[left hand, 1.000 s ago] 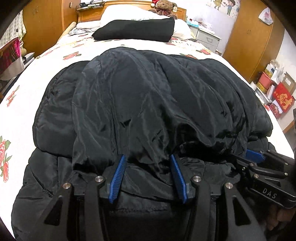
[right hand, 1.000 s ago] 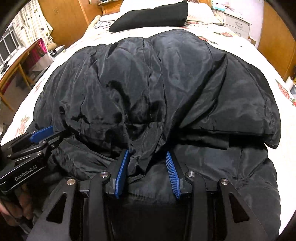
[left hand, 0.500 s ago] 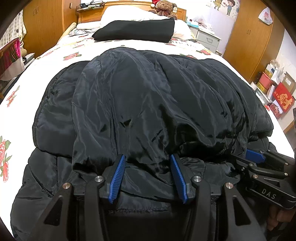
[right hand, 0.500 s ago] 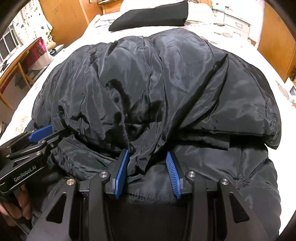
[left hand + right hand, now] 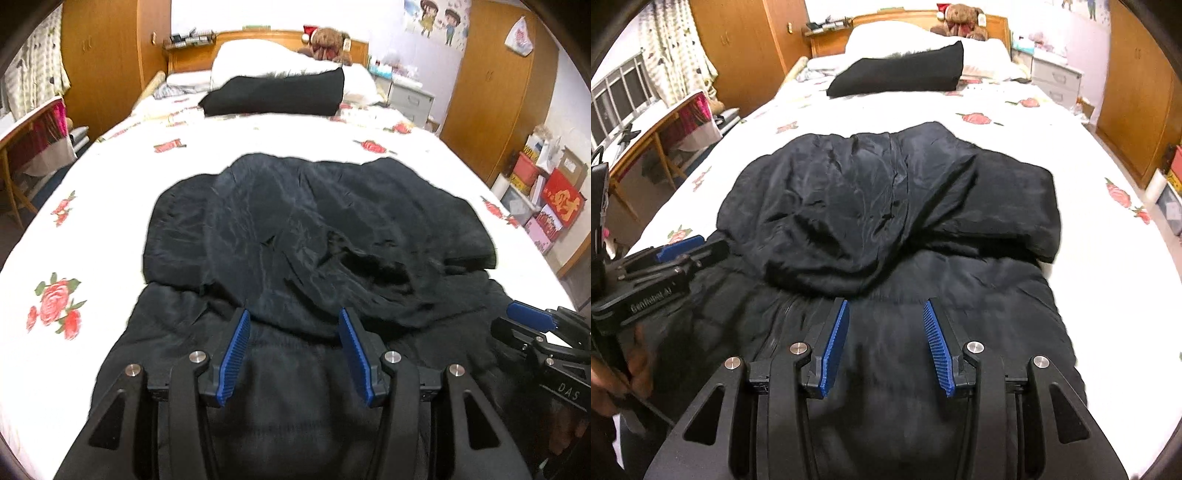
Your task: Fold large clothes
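A bed [image 5: 110, 229] with a white sheet printed with red roses filled most of both views, its wooden headboard at the far end. A large black padded jacket [image 5: 314, 229] lay across the near half of the bed, its upper part doubled back over the lower part so that a shiny, rumpled layer rested on top. Well beyond it, near the pillows, sat a folded black garment [image 5: 273, 96], and a brown teddy bear [image 5: 327, 42] leaned against the headboard. Wooden wardrobes stood on both sides of the room, and a desk [image 5: 646, 136] stood beside the bed on the left. The left gripper [image 5: 293, 354] hovered low over the jacket's near edge, its blue fingers [image 5: 234, 356] spread apart with nothing between them but the fabric lying below. The right gripper [image 5: 884, 345] was just beside it over the same near edge, its fingers [image 5: 834, 349] likewise apart and gripping nothing. Each gripper showed at the edge of the other's view.
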Demonstrator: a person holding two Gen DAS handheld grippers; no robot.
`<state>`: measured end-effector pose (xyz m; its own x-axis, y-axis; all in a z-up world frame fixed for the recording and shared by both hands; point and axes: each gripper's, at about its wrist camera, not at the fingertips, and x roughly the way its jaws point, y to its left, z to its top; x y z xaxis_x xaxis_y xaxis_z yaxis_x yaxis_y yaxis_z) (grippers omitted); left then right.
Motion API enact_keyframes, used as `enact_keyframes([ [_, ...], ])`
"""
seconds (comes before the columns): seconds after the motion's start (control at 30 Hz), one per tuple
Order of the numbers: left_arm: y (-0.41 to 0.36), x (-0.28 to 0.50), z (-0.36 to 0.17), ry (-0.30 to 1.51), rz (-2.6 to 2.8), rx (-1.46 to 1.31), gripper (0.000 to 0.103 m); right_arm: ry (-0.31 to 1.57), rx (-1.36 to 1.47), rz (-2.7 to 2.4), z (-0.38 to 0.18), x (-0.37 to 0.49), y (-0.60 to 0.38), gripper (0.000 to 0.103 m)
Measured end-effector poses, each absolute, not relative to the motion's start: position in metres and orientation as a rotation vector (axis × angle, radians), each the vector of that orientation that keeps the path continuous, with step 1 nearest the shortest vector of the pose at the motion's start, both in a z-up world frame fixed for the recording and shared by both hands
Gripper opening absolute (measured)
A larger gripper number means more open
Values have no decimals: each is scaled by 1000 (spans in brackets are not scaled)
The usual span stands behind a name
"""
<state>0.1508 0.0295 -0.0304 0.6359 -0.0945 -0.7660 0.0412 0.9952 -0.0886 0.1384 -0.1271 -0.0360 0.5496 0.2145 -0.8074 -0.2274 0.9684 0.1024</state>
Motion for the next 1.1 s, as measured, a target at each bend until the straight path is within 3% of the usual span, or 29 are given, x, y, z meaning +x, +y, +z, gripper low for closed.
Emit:
enact_keyframes([
  [0.57,34,13,35,744,-64,-28,53,898,65,214,0,11,-182,43],
  [0.73,34,-4,35,747,-57,-25,53,896,89,204,-1,-4,-188,43],
  [0.83,35,-9,32,751,-48,-21,53,892,99,193,-2,-7,-191,51],
  [1.1,63,-11,10,795,20,-36,53,916,146,141,-12,-1,-214,53],
])
